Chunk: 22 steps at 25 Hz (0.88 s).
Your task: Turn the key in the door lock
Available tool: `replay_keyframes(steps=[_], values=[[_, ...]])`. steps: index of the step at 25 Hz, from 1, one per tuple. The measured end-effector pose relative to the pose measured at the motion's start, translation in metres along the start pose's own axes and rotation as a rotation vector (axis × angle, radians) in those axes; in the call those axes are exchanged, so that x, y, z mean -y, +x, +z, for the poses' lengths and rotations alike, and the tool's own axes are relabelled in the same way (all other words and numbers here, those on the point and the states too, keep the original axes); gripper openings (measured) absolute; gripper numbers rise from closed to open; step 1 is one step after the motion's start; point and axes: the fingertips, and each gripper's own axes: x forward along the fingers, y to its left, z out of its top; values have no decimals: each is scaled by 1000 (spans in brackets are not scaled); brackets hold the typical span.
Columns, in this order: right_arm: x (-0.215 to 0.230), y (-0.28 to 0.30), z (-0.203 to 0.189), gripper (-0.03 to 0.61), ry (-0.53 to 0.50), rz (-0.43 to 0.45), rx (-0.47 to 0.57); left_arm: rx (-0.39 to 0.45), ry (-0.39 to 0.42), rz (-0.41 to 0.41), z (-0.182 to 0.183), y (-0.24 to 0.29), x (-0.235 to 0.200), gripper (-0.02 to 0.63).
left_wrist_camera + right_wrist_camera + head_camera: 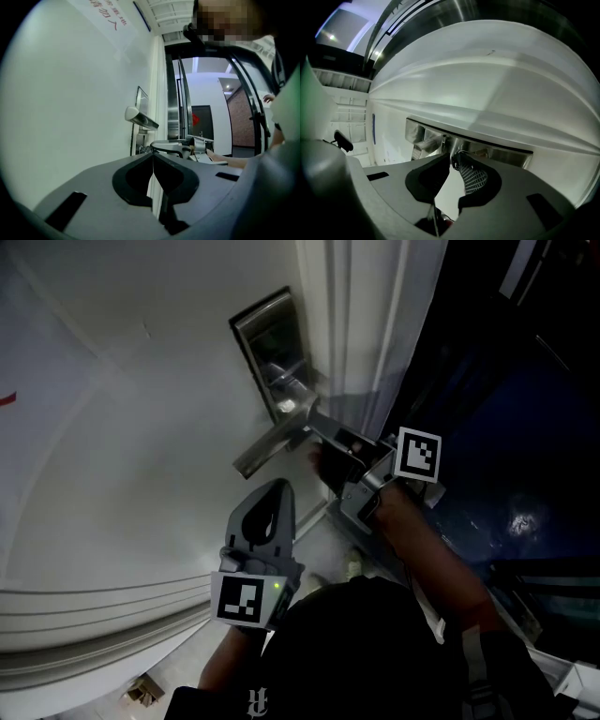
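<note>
- The right gripper [451, 159] is pinching its jaw tips together on a small metal piece right ahead of it. I take this to be the key [142, 149], which is sitting in the lock plate [501, 152] just under the lever handle [267, 448].
- The left gripper [153, 157] is hanging idle below and to the left of the right one, with its jaws closed on nothing and pointing up at the door [141, 427].
- The key is looking thin, stiff and smooth. I am judging that it will be slipping in the grip unless its flat head is being pinched across the faces, close to the plate.
- The lock is probably offering some resistance, so the turn is calling for a roll of the right gripper about the key's own line. Any sideways lean is risking a bent key or one pulled out.
- The lever handle is jutting out just above the right gripper's jaws, and the door edge [347, 324] is running close on its right — a roll toward either is looking tight.
- Behind the right gripper, toward the person, and beneath it, the space is looking open — the left gripper is standing apart from the likely turning path.
</note>
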Motion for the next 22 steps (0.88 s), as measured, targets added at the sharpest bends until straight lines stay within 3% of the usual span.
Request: replay_keyframes(steps=[5, 7, 10, 12, 17, 19, 22], values=[[-9, -13, 7, 49, -77, -26, 24, 8, -4, -22, 0, 0, 1, 8], [-17, -17, 8, 49, -178, -44, 22, 10, -7, -30, 1, 0, 2, 8], [-31, -22, 6, 49, -422, -93, 3, 15, -8, -40, 1, -1, 3, 8], [-40, -26, 3, 49, -680, -152, -25, 14, -11, -43, 1, -2, 3, 8], [-54, -28, -23, 49, -1597, -313, -197, 13, -15, -48, 0, -5, 2, 8], [-48, -27, -33, 49, -1882, -372, -262, 15, -18, -45, -1, -7, 1, 8], [-41, -21, -47, 49, -2278, -388, -290, 17, -19, -38, -1, -9, -2, 8]])
